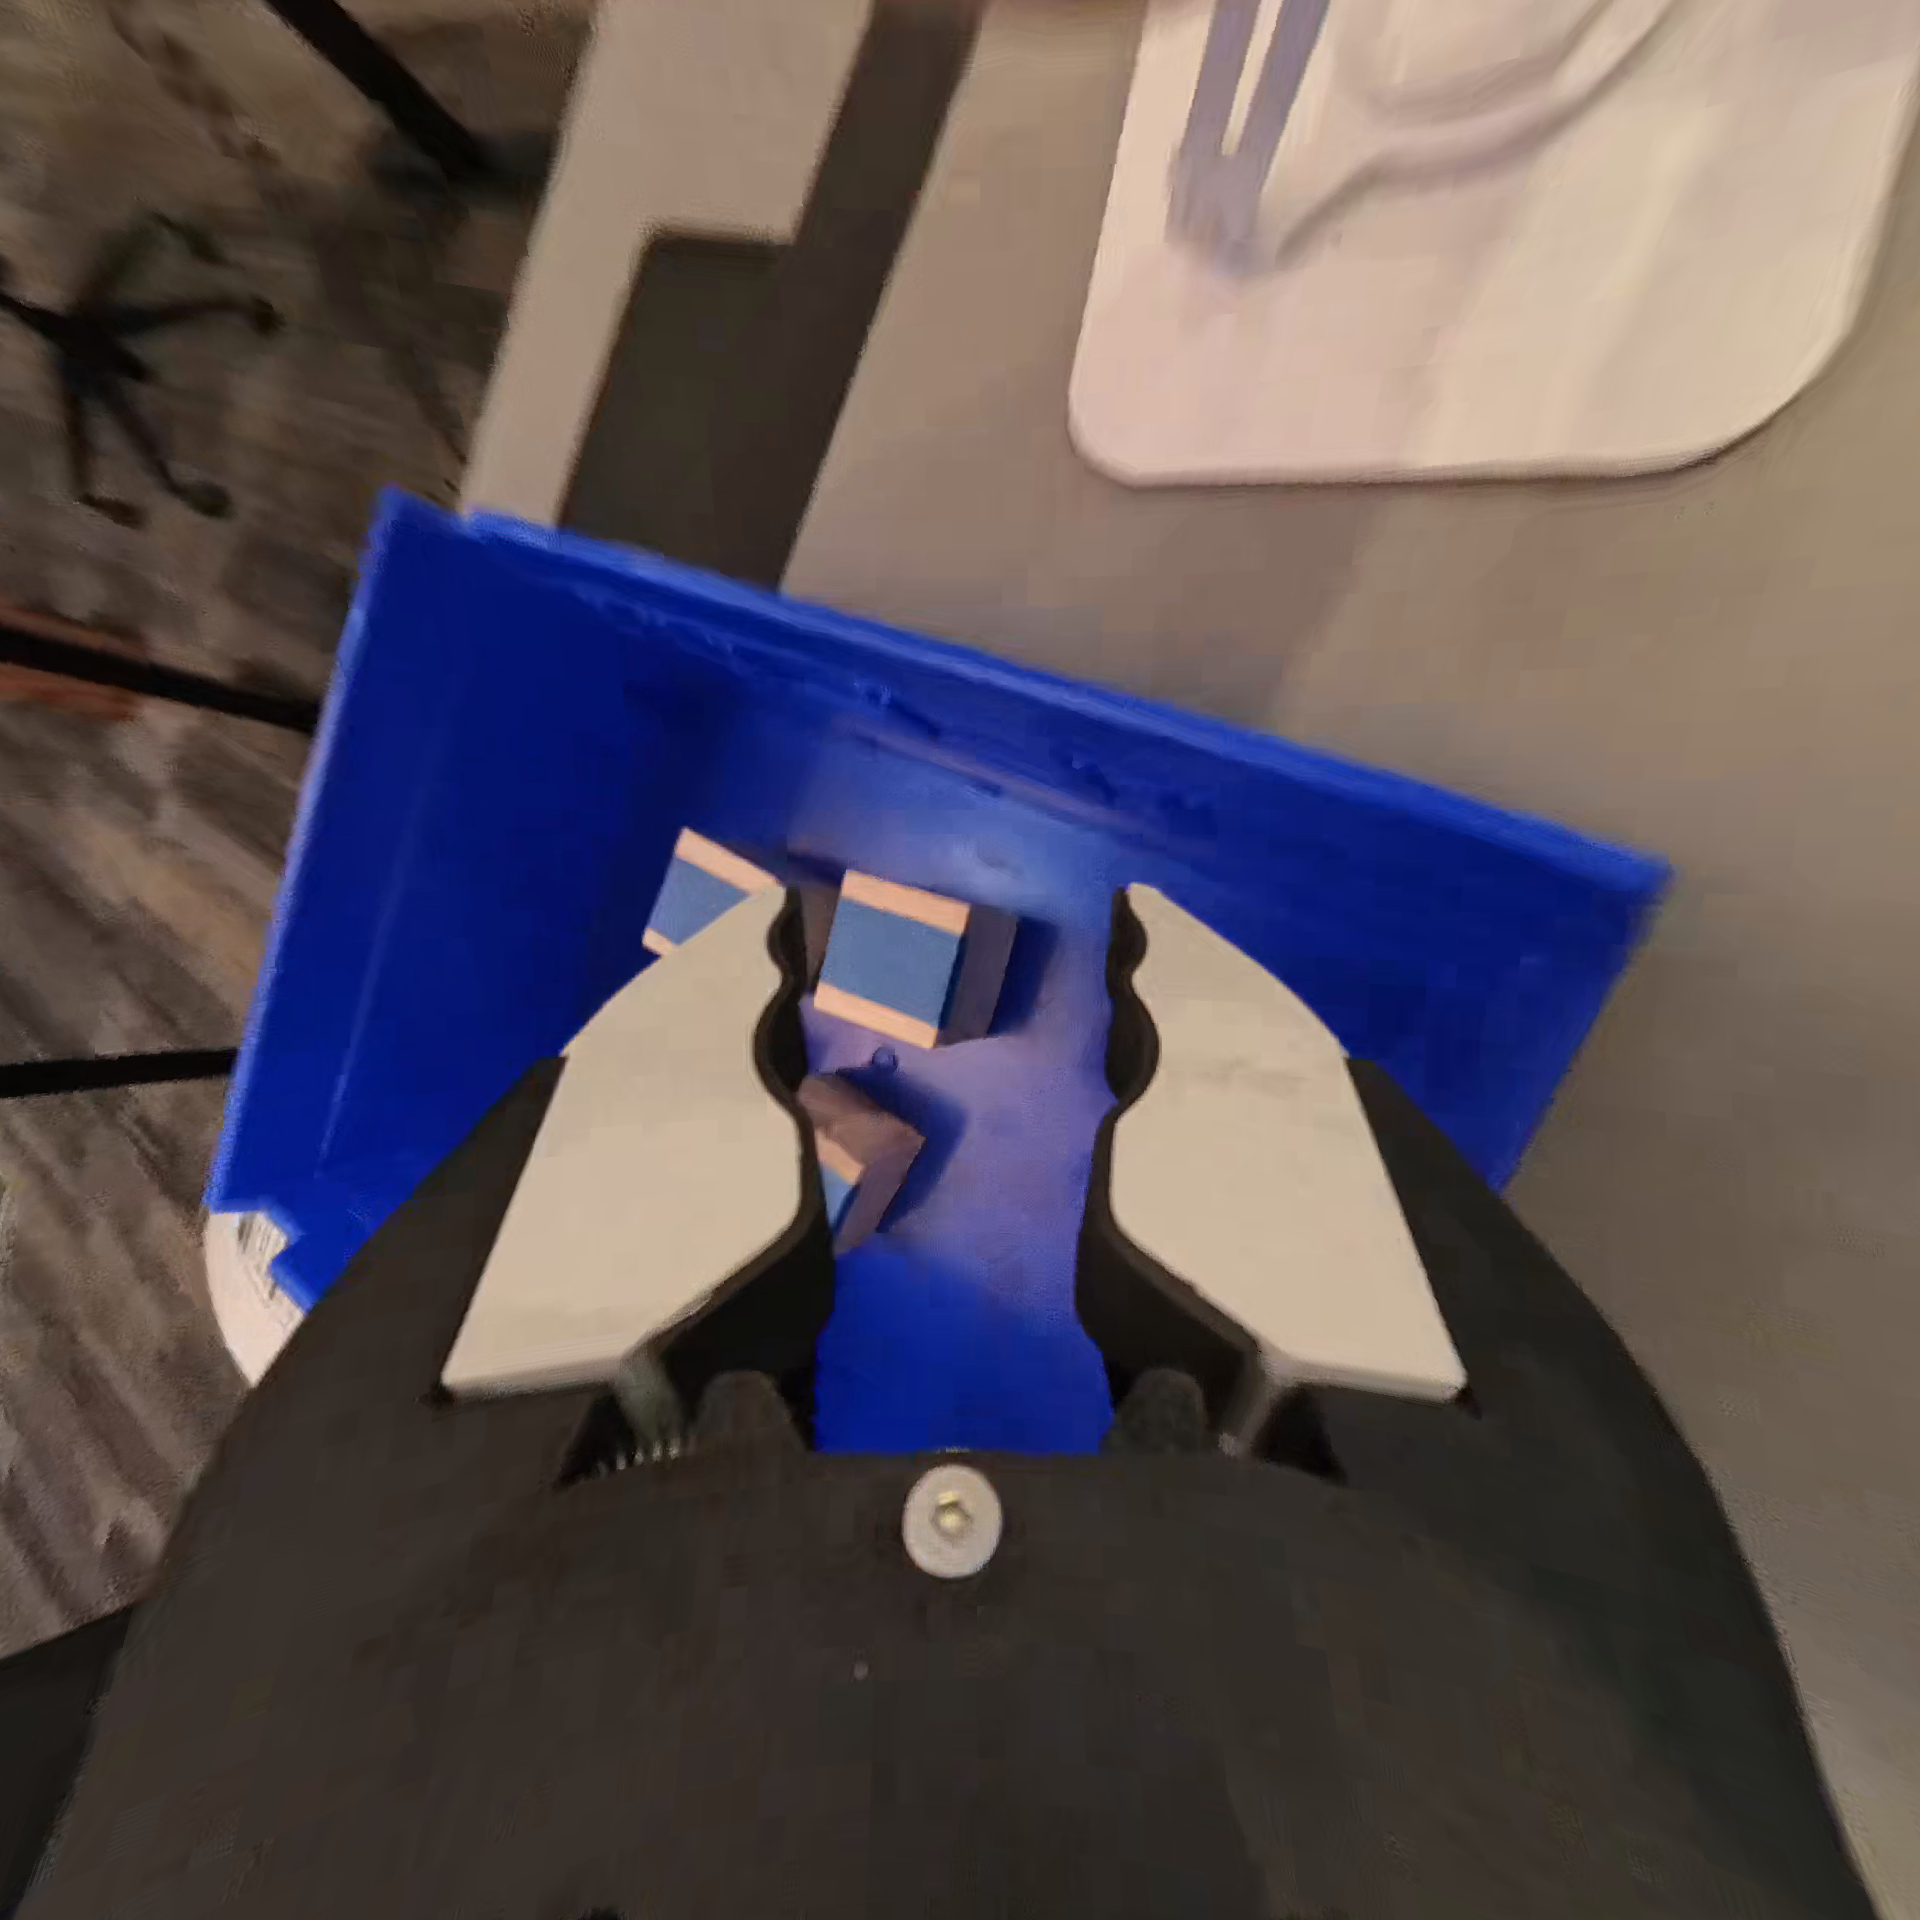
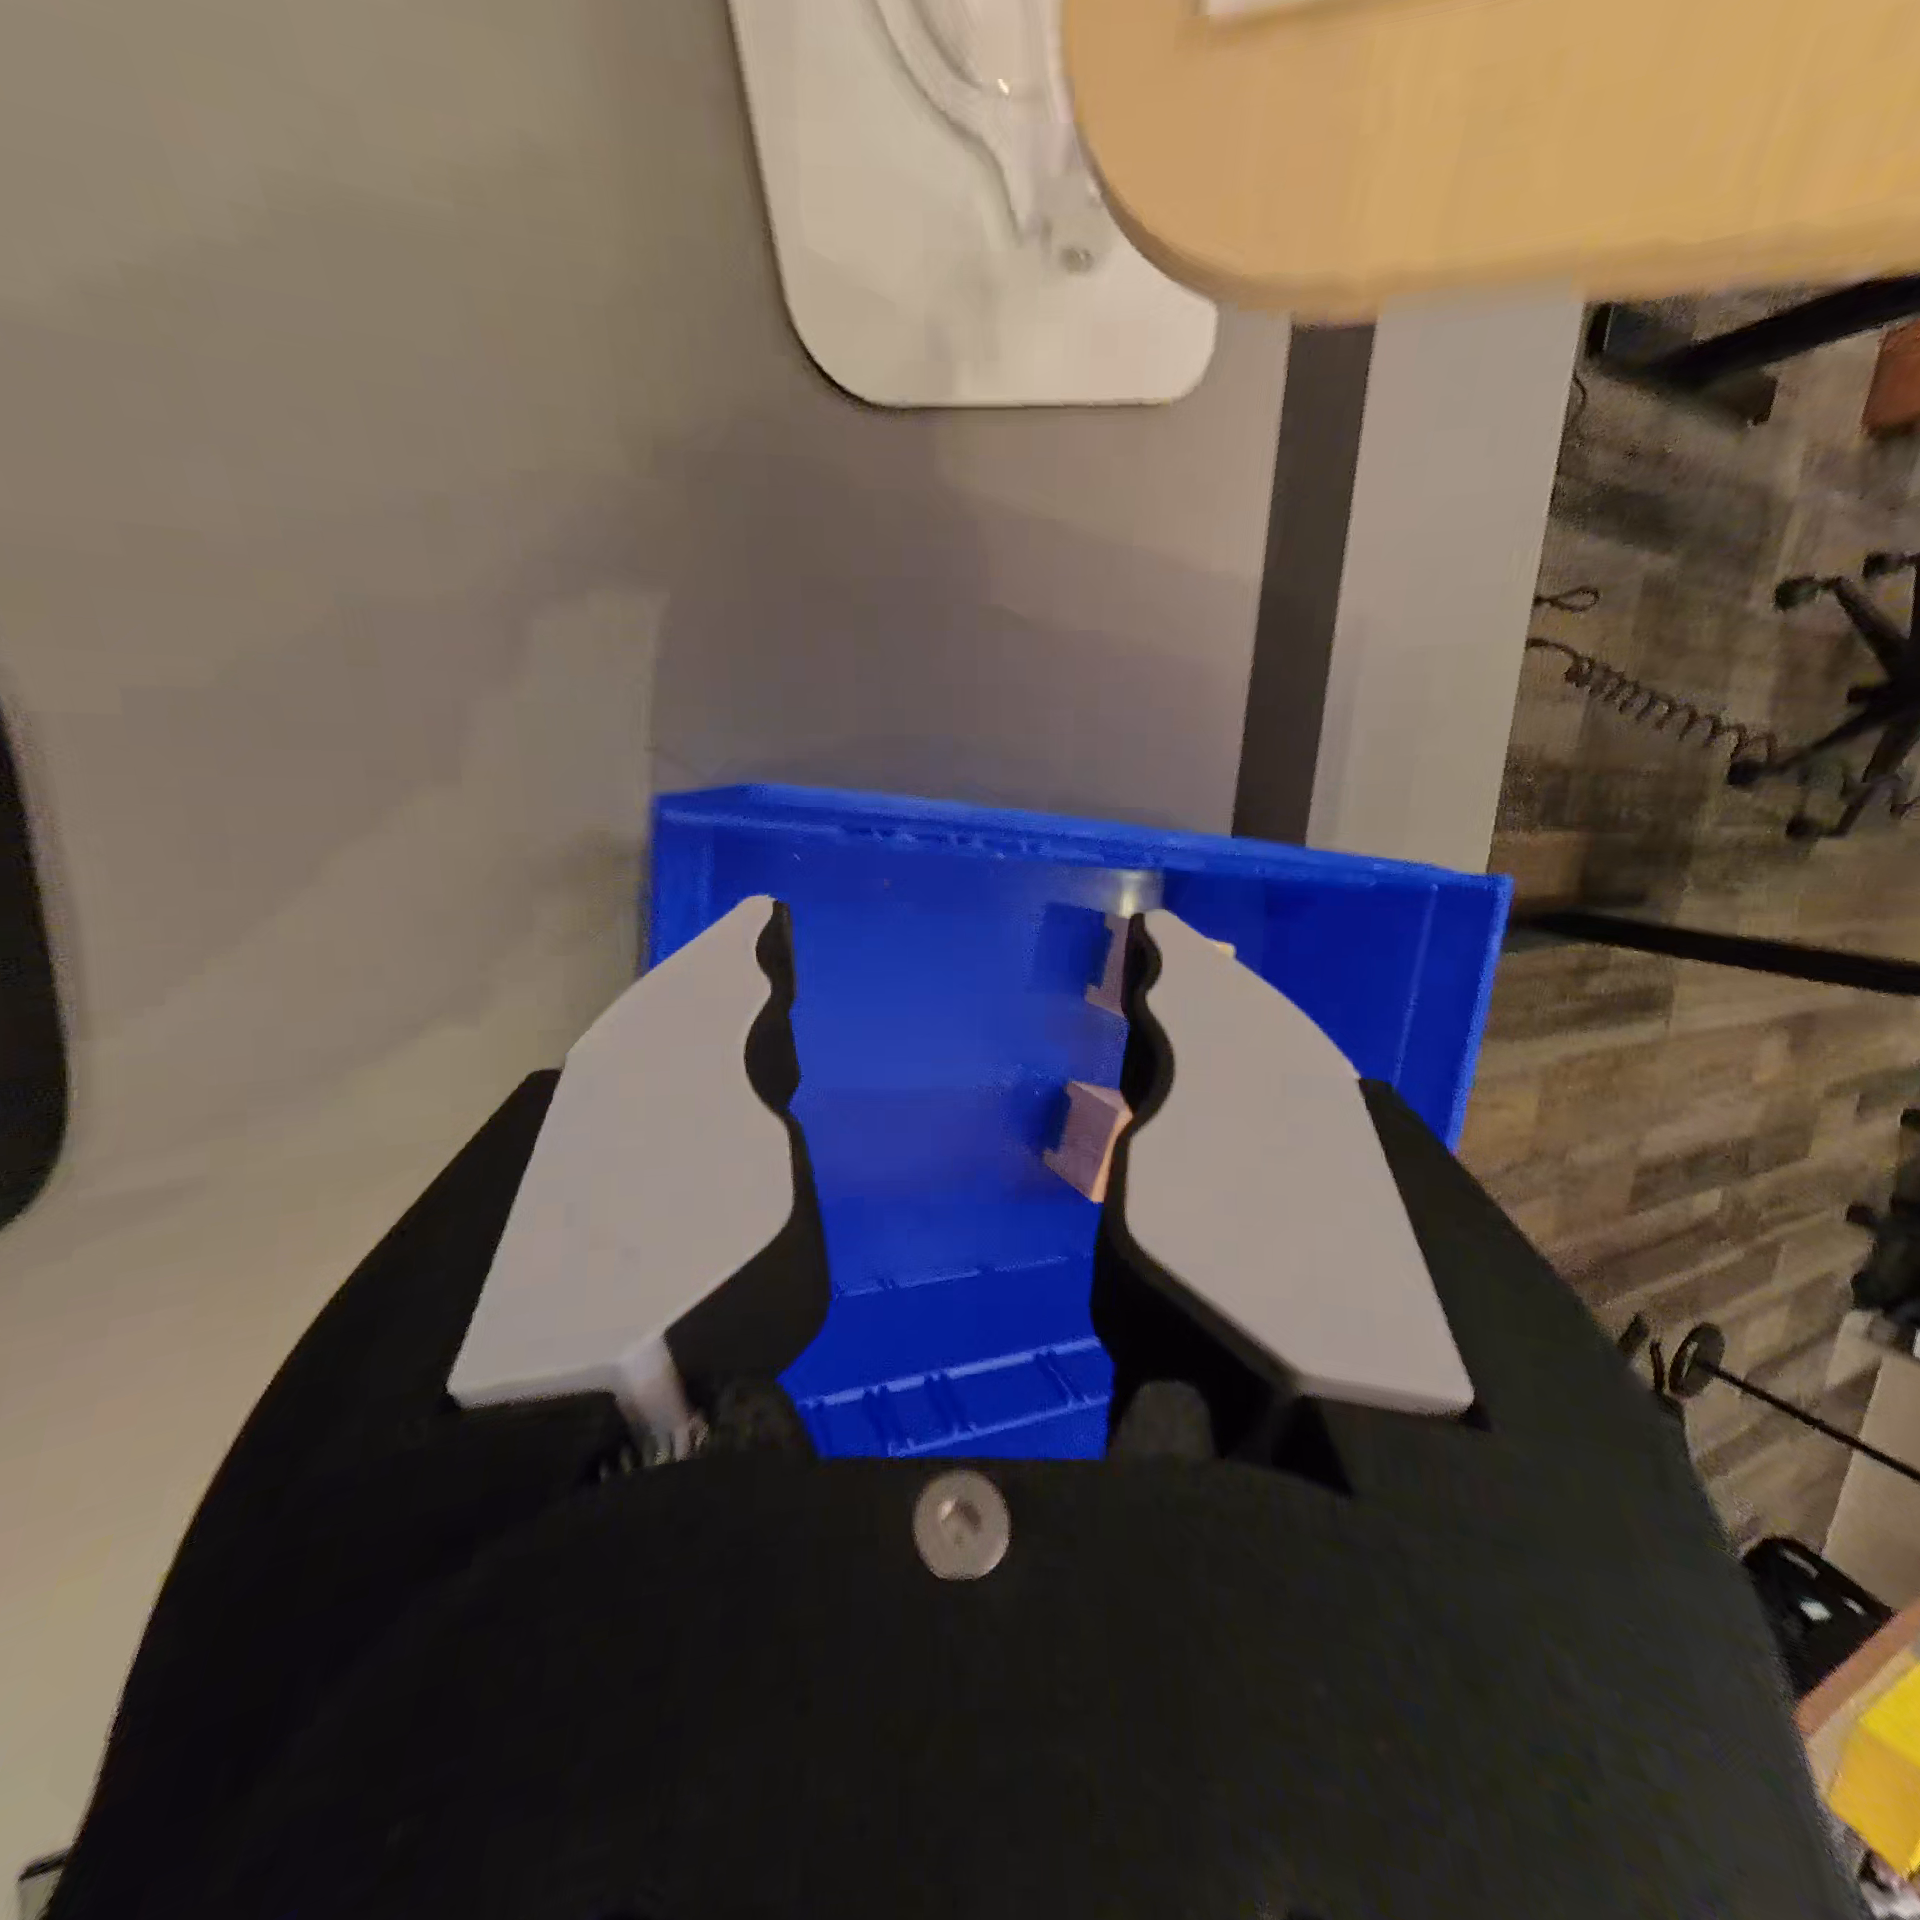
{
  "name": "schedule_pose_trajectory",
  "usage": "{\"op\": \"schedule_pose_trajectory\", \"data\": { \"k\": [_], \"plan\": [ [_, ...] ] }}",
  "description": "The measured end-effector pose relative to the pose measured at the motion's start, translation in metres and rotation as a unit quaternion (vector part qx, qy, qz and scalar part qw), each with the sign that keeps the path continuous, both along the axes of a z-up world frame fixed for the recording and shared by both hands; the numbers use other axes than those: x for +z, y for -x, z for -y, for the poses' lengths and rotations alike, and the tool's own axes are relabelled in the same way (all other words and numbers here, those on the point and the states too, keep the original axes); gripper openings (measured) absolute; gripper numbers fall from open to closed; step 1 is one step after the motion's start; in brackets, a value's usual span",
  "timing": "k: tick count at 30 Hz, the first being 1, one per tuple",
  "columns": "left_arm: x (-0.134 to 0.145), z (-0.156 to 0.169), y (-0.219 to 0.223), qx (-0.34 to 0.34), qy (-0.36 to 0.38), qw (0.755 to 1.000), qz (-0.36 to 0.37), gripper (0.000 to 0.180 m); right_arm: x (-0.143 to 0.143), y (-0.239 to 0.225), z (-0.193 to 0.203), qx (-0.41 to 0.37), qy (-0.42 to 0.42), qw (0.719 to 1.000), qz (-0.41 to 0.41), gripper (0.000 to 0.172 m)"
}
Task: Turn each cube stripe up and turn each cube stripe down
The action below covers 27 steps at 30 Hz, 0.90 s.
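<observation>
— Grey tabletop (image 2: 364, 520) carries everything, yes?

— Yes. It is the largest thing in both views, and its right edge drops to a floor of mottled planks (image 2: 1662, 1091). A tan wooden top (image 2: 1455, 145) juts in at the far right corner.

— And on it?

— A white board (image 2: 935, 260) lies toward the far edge with something clear on it, too blurred to name. Nearer sits the blue tray (image 2: 1299, 935), open on top, close to the tabletop's right edge.

— Where are the cubes?

— Inside the tray, on its floor. The left wrist view shows three. One cube (image 1: 899, 961) shows a face with a blue stripe between two pale wood bands; it lies toward the tray's far wall. A second cube (image 1: 696, 899), with the same striped face, sits just left of it, partly behind a finger. A third cube (image 1: 857, 1148) lies nearer and tilted, mostly dull wood, partly hidden.

— And the tools?

— The left gripper (image 1: 956, 914) hovers over the tray, jaws spread. The first cube stands between the fingertips, next to the left finger, but neither pad presses on it. The right gripper (image 2: 956, 930) is spread too, over the tray's bare blue floor; two cubes peek out beside its right finger (image 2: 1226, 1039), outside the gap.
</observation>
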<state>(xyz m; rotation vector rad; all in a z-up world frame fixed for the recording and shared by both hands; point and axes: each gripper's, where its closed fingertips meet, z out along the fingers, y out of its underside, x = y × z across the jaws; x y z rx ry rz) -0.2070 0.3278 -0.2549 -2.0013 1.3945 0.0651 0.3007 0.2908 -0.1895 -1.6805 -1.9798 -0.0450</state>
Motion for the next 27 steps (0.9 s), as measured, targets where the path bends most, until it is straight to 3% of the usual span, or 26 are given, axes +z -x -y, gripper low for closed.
{"op": "schedule_pose_trajectory", "data": {
  "k": [10, 14, 17, 20, 24, 27],
  "plan": [
    [-0.075, -0.032, 0.026, -0.021, 0.113, 0.985, -0.132, 0.057, -0.008, 0.027, 0.034, 0.036, 0.010, 0.999, 0.003, 0.059],
    [-0.076, -0.038, 0.026, -0.002, 0.115, 0.986, -0.118, 0.049, 0.004, 0.047, 0.041, 0.042, 0.016, 0.998, -0.035, 0.060],
    [-0.041, -0.035, 0.018, 0.010, 0.040, 0.998, -0.056, 0.048, 0.025, 0.082, 0.062, 0.044, 0.043, 0.992, -0.114, 0.061],
    [0.035, -0.008, -0.008, 0.000, -0.089, 0.995, 0.051, 0.048, 0.055, 0.135, 0.092, 0.035, 0.128, 0.961, -0.241, 0.062],
    [0.141, 0.067, -0.075, -0.066, -0.266, 0.948, 0.159, 0.048, 0.093, 0.209, 0.126, 0.052, 0.273, 0.873, -0.401, 0.070],
    [0.189, 0.125, -0.130, -0.120, -0.341, 0.911, 0.197, 0.048, 0.116, 0.251, 0.139, 0.068, 0.385, 0.783, -0.484, 0.076]
  ]
}}
